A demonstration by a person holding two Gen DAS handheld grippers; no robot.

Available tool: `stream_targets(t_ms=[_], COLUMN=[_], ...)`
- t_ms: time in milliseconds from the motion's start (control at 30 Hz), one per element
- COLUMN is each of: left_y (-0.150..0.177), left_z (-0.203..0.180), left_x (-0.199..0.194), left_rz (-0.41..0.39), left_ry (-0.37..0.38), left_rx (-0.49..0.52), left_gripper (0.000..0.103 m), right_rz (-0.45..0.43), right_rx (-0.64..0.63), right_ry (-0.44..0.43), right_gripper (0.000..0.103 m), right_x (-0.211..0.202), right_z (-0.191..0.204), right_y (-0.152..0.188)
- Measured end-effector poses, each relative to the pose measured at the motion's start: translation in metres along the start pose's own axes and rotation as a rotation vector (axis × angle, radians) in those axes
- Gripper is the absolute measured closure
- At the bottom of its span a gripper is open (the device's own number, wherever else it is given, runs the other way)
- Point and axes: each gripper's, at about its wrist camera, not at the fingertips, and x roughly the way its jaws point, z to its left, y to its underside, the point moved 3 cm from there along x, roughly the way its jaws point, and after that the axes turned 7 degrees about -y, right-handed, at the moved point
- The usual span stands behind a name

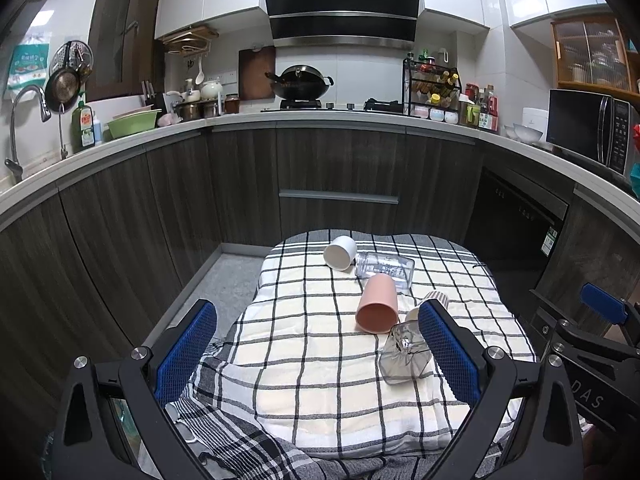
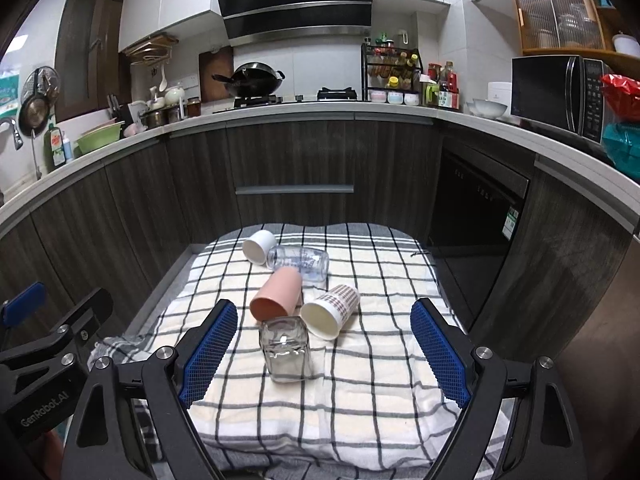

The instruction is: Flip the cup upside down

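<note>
Several cups lie on their sides on a checked cloth (image 2: 360,380) over a small table. A square clear glass (image 2: 285,352) lies nearest, a pink cup (image 2: 276,294) behind it, a patterned paper cup (image 2: 330,312) to its right. A white cup (image 2: 259,246) and a clear jar (image 2: 300,263) lie at the far edge. My right gripper (image 2: 324,356) is open, above the cloth, the glass just ahead between its fingers. My left gripper (image 1: 320,352) is open, left of the pink cup (image 1: 378,306) and the glass (image 1: 404,356).
Dark kitchen cabinets (image 2: 292,168) curve around the table on three sides. The counter carries a wok (image 2: 252,78), a spice rack (image 2: 394,76) and a microwave (image 2: 560,94). Grey floor (image 1: 228,280) shows to the left of the table.
</note>
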Motion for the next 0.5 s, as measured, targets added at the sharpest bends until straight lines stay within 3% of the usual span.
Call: stream_targets(t_ms=[500], left_y=[0.0001], left_z=[-0.0007], left_x=[-0.0002], left_rz=[0.0], left_ry=[0.0], left_rx=[-0.001], left_gripper=[0.0], right_rz=[0.0], right_rx=[0.003], right_ry=[-0.002], right_gripper=[0.015], right_x=[-0.0002], right_z=[-0.0015], right_y=[-0.0019])
